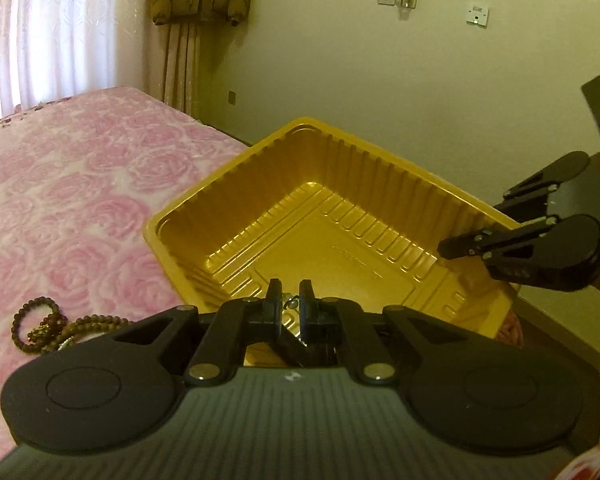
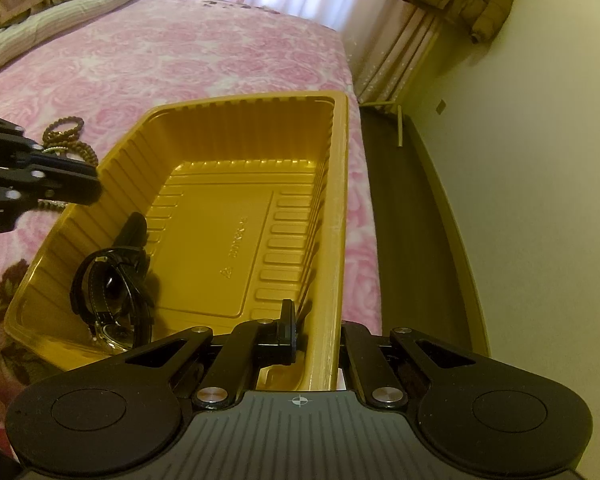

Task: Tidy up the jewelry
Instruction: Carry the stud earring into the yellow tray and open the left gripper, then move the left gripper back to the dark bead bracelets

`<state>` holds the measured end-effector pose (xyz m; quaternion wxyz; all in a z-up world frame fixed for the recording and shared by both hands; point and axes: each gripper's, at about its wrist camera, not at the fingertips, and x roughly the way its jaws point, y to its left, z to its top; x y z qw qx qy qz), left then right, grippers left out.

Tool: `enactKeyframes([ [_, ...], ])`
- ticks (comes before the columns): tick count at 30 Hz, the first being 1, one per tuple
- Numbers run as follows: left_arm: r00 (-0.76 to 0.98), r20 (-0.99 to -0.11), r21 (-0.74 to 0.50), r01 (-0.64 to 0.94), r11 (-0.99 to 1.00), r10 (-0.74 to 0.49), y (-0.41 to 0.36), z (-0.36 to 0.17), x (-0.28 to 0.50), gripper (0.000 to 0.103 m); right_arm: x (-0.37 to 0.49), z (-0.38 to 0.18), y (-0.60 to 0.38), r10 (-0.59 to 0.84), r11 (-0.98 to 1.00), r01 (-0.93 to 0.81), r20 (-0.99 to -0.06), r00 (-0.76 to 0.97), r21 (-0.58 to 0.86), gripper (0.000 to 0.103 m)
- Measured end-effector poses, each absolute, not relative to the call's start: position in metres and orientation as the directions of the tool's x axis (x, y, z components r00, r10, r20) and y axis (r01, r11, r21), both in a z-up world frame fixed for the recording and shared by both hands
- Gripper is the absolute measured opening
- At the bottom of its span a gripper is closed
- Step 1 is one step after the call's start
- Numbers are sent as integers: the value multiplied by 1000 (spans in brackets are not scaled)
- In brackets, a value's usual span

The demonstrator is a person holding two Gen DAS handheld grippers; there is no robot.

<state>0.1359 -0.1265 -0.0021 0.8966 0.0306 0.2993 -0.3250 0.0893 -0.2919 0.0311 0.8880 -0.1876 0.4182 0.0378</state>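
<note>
1. my left claw (image 1: 290, 300) was pinching a small silvery trinket (image 1: 291, 302) over the ribbed golden plastic tray (image 1: 188, 216) on the pink rose-patterned bed (image 1: 60, 184).
2. my right claw (image 2: 300, 330) was pressed together on the tray's rim, steadying it.
3. done: black-strapped wristwatches (image 2: 112, 292) already lay in the tray's corner.
4. left, i judged: dropping the trinket in, then fetching the brown wooden bead strands (image 1: 44, 326) from the bed beside the tray.

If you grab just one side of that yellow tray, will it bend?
Probably a bit. The yellow tray looks like thin ribbed plastic, so it's likely light and flexy. The right claw pinches its rim; the watch at one end might slide if it tips.
</note>
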Motion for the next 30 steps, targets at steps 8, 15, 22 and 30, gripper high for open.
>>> enactKeyframes([
  [8,604,-560,-149,599,787,-567,-132,-7,143,20,89,32,-291,-87,927,-225,-757,648,-300,4],
  [15,664,-542,-137,534,834,-514,-98,-8,121,24,89,33,-292,-86,928,-225,-756,649,-298,4],
  [22,738,-579,-133,333,933,-346,-25,-21,94,25,89,33,-294,-83,929,-225,-758,647,-293,4],
  [30,747,-625,-95,215,972,-226,20,-43,87,25,89,32,-294,-86,927,-226,-757,648,-299,4],
])
